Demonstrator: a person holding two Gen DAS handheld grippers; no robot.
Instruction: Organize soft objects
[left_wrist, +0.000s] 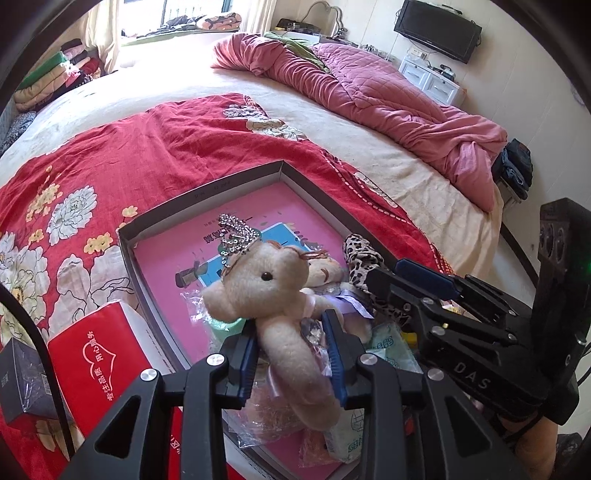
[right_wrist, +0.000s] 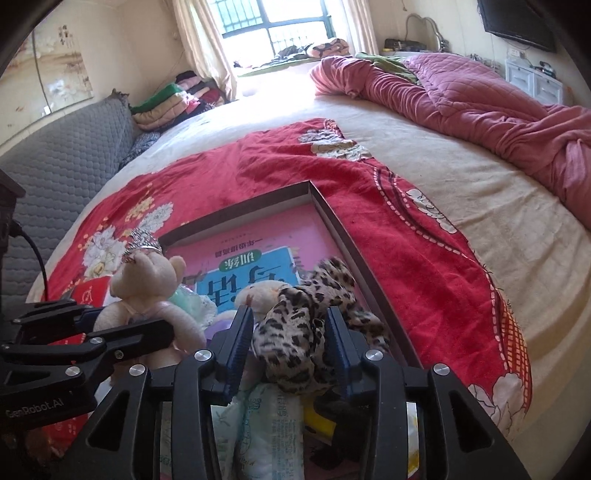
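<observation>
While the left gripper (left_wrist: 293, 356) clamps the cream teddy bear (left_wrist: 266, 288) by its body, head pointing away, long axis along the fingers, the right gripper (right_wrist: 290, 350) squeezes a leopard-print cloth (right_wrist: 295, 332). Both hang over a shallow box (left_wrist: 207, 192) lined with a pink book (left_wrist: 166, 266), on a red floral blanket (left_wrist: 110, 166) across the bed (right_wrist: 424, 155), pink quilt (left_wrist: 369, 92) beyond.
</observation>
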